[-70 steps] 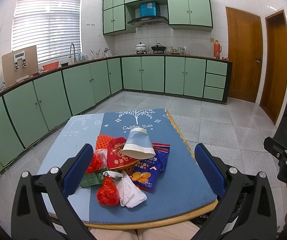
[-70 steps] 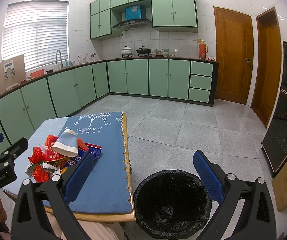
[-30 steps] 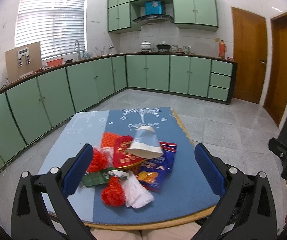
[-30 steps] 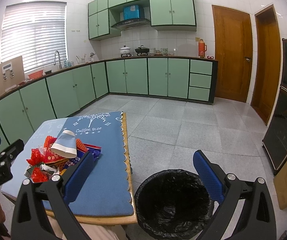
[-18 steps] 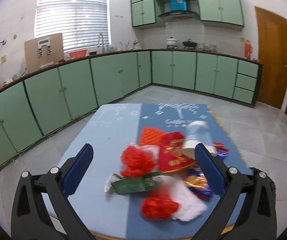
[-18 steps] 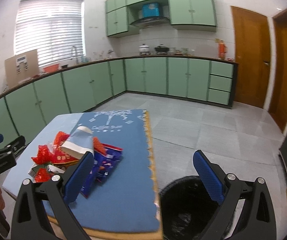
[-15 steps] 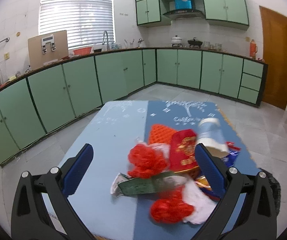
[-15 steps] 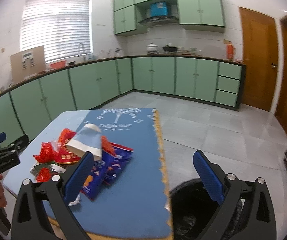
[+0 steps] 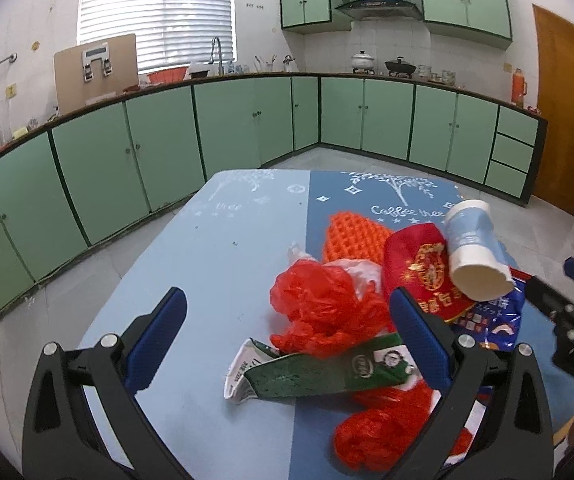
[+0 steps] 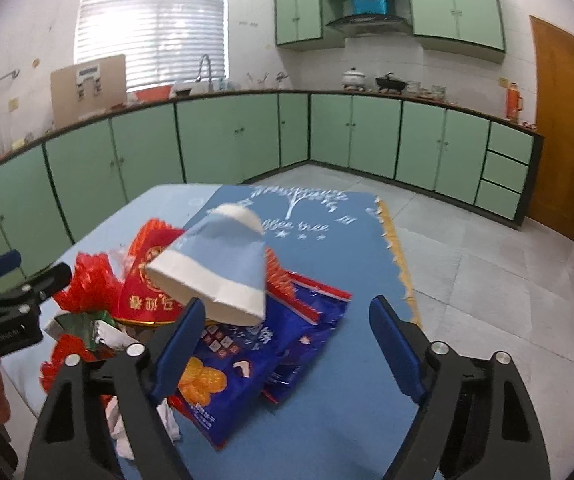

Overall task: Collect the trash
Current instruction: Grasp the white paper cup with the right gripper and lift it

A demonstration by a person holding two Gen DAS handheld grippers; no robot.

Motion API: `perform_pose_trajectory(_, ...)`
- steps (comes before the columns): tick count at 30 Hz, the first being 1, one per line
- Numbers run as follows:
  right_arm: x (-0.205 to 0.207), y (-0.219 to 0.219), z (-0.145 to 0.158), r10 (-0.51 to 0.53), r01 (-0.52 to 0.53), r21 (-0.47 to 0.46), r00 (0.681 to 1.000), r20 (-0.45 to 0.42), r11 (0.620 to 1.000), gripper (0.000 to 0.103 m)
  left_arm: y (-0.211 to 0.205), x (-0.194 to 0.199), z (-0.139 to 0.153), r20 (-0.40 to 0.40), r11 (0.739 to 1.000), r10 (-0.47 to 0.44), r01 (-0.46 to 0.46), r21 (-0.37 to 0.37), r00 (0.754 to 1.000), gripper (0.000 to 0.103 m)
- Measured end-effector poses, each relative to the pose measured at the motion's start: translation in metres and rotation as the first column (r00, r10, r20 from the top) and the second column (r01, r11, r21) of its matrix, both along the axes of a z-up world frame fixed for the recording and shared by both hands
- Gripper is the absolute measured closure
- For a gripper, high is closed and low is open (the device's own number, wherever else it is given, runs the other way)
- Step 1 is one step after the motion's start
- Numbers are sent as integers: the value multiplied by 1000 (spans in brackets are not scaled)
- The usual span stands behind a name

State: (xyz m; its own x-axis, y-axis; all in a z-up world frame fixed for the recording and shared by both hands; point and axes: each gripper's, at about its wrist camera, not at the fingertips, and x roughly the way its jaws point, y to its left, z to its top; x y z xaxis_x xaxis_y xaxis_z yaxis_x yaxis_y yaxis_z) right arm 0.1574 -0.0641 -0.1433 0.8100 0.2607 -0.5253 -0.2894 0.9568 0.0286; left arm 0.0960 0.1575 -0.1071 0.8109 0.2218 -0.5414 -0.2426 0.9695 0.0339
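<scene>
A heap of trash lies on the blue table [image 9: 223, 264]: a crushed blue and white paper cup [image 9: 472, 251] [image 10: 217, 266], a red packet [image 9: 419, 268], an orange mesh piece [image 9: 353, 232], red plastic bags [image 9: 319, 308], a green wrapper [image 9: 319, 372] and a blue snack bag [image 10: 247, 360]. My left gripper [image 9: 287, 340] is open, with the red bags and green wrapper between its fingers. My right gripper [image 10: 283, 344] is open just above the snack bag, with the cup at its left finger.
Green cabinets [image 9: 167, 144] line the walls under a worktop with a sink [image 9: 217, 60] and pots. A wooden door [image 10: 563, 128] is at the right. Grey floor tiles [image 10: 487, 264] lie to the right of the table's fringed edge [image 10: 399, 256].
Both grippers have moved forward and down to the trash heap. The black bin has left the right wrist view. Both stay open.
</scene>
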Motion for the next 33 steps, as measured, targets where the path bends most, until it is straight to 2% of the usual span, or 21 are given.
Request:
perform_pose_trajectory(11, 23, 17, -10, 35, -35, -8, 999, -12, 999, 30, 2, 18, -9, -24, 1000, -12, 12, -22, 1000, 5)
perform_pose_trajectory(14, 27, 18, -10, 60, -60, 3, 998, -25, 998, 39, 2, 24, -9, -25, 999, -18, 17, -29, 1000, 5)
perform_pose_trajectory(17, 32, 18, -9, 90, -89, 26, 996, -29, 996, 52, 0, 28, -9, -25, 999, -26, 25, -32, 999, 5)
perform_pose_trajectory(19, 34, 17, -8, 120, -119, 42, 992, -34, 992, 68, -2, 29, -9, -24, 999, -29, 29, -31, 999, 5)
perform_pose_trajectory(20, 35, 17, -8, 129, -127, 46, 991, -34, 991, 72, -2, 30, -10, -24, 999, -31, 30, -31, 999, 5)
perform_pose_trajectory(22, 35, 16, -6, 148, -146, 59, 988, -34, 987, 86, -3, 31, -9, -24, 999, -35, 34, -34, 999, 5)
perform_pose_trajectory(27, 30, 11, 0, 147, -146, 68, 989, -11, 987, 96, -10, 32, -8, -21, 997, -54, 53, -46, 998, 5)
perform_pose_trajectory(33, 23, 1, 11, 115, -116, 46, 993, 23, 992, 97, -26, 34, -11, -24, 993, -106, 104, -60, 994, 5)
